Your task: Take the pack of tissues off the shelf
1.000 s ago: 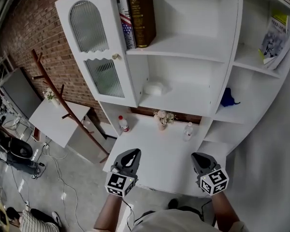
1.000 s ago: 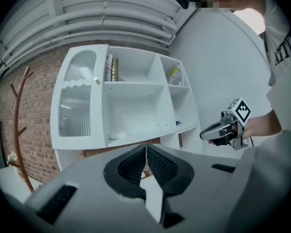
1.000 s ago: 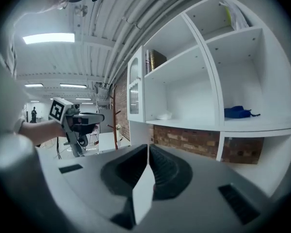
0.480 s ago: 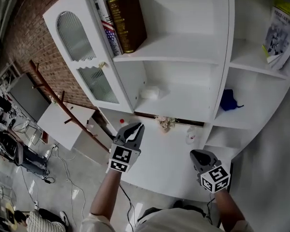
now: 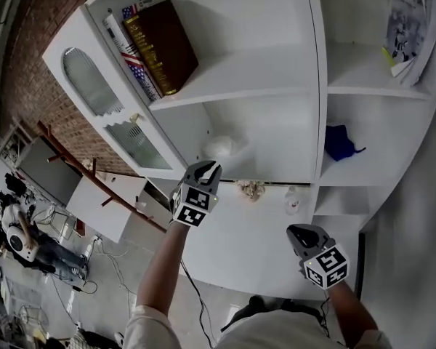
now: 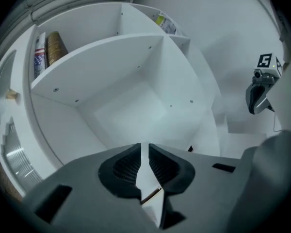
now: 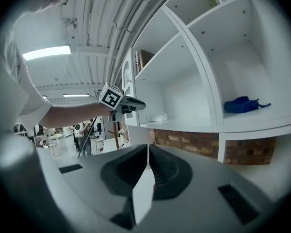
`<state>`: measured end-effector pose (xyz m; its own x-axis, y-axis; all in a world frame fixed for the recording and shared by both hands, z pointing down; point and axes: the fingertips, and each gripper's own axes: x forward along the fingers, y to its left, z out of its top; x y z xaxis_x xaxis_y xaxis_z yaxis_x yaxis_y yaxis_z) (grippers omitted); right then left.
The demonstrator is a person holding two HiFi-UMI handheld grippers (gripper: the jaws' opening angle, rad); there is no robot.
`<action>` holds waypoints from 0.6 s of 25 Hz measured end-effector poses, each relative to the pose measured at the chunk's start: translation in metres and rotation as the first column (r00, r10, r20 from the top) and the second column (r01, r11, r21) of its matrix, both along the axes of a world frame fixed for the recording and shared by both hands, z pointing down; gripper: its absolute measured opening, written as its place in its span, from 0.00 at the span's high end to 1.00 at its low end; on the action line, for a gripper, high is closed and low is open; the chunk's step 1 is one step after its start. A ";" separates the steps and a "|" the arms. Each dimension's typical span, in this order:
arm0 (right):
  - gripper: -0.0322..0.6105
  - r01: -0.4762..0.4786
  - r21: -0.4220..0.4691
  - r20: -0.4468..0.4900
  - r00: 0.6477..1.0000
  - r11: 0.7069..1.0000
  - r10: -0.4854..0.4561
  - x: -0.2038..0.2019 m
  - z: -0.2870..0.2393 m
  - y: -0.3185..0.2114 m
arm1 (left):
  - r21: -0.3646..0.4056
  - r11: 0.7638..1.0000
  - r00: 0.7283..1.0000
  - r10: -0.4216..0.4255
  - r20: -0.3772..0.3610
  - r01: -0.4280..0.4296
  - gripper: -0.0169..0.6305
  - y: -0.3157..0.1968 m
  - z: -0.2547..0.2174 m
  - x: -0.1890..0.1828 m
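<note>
The pack of tissues [image 5: 221, 147] is a soft white bundle lying on the lower shelf [image 5: 276, 173] of the white cabinet; it also shows as the tissues [image 7: 160, 116] in the right gripper view. My left gripper [image 5: 207, 169] is raised just in front of and below the pack, apart from it, jaws shut with nothing between them. In its own view the left gripper [image 6: 144, 152] faces the compartment and the pack is hidden. My right gripper [image 5: 304, 232] hangs lower over the white counter, shut and empty, and appears as the right gripper [image 7: 148, 160] in its own view.
Books [image 5: 156, 49] stand on the upper shelf and magazines [image 5: 407, 20] lean at top right. A blue cloth [image 5: 339, 142] lies in the right compartment. A small flower pot [image 5: 251, 188] and a bottle [image 5: 293, 199] stand on the counter [image 5: 240, 246]. The glass door [image 5: 102, 107] hangs open at left.
My left gripper has risen from the counter's front edge up to the lower shelf, close to the tissue pack, rolling as it went. The right gripper has shifted only slightly.
</note>
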<state>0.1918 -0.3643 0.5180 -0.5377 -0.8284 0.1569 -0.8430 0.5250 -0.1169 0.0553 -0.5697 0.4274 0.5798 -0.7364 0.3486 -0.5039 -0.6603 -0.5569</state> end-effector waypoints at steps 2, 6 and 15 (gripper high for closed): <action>0.90 -0.013 -0.004 0.012 1.000 1.000 0.013 -0.001 0.003 -0.003 | 0.007 1.000 0.999 0.005 0.046 -0.006 0.93 -0.014 0.001 0.005; 0.90 -0.045 -0.005 0.040 0.998 0.999 0.045 -0.001 0.000 -0.009 | -0.006 1.000 0.992 0.015 0.128 -0.014 0.82 -0.044 0.008 0.017; 0.90 -0.091 -0.014 0.076 0.993 0.996 0.092 -0.001 -0.002 -0.023 | -0.151 0.988 0.941 0.012 0.337 0.041 0.64 -0.108 0.039 0.025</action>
<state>0.1906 -0.3871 0.5165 -0.4703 -0.8733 0.1273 -0.8760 0.4444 -0.1876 0.0805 -0.6780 0.4666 0.3985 -0.6661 0.6304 -0.3152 -0.7450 -0.5879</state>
